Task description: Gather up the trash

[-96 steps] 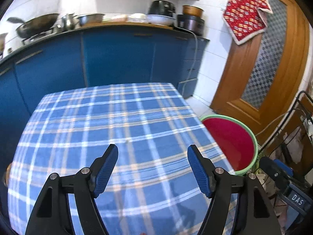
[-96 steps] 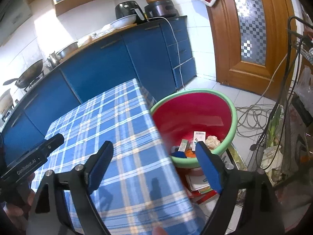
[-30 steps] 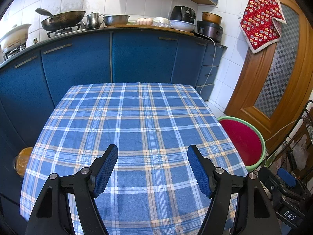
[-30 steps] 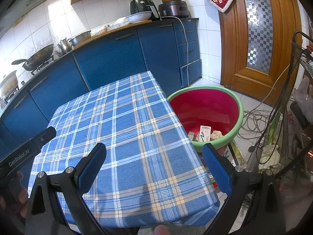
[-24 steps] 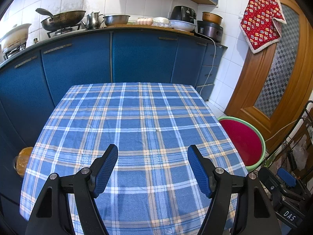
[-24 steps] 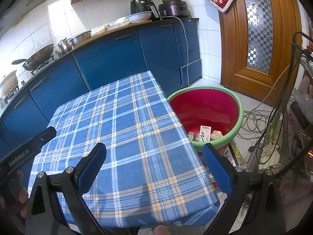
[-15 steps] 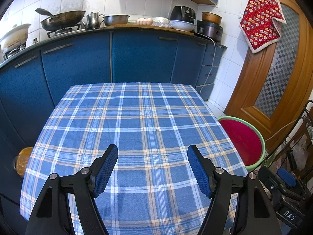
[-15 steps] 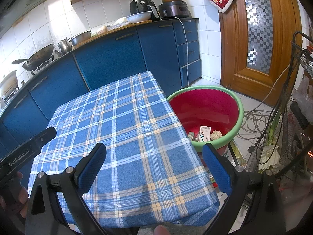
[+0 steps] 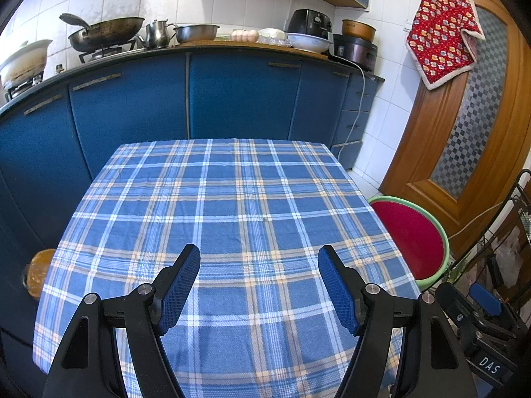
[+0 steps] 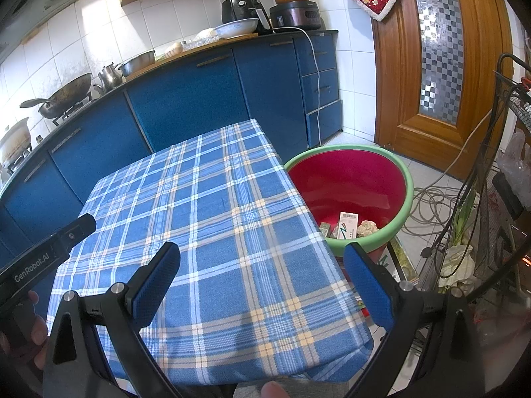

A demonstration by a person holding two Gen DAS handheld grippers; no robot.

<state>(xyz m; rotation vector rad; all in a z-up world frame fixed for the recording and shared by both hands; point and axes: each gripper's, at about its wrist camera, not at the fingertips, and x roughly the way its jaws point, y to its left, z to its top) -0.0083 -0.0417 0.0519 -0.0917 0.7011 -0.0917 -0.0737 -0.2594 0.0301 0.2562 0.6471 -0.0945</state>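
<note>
Kitchen with blue cabinets along a tiled wall, a wok and kettle up on the counter, a wooden door at the right with a red patterned cloth hung over its top corner. Blue plaid tablecloth covering the table in front, bare of any litter. Left gripper poised over the near half of the cloth, jaws spread wide with nothing between the blue pads — only plaid showing through the gap. Right gripper likewise spread and empty, hovering over the table's near right corner. Just beside the table's right edge, on the floor side, a red basin with a green rim. Trash lying at its bottom — a white carton, a crumpled wad, some smaller scraps hard to make out. Loose cables on the tiles past the basin, and a wire rack at far right.
</note>
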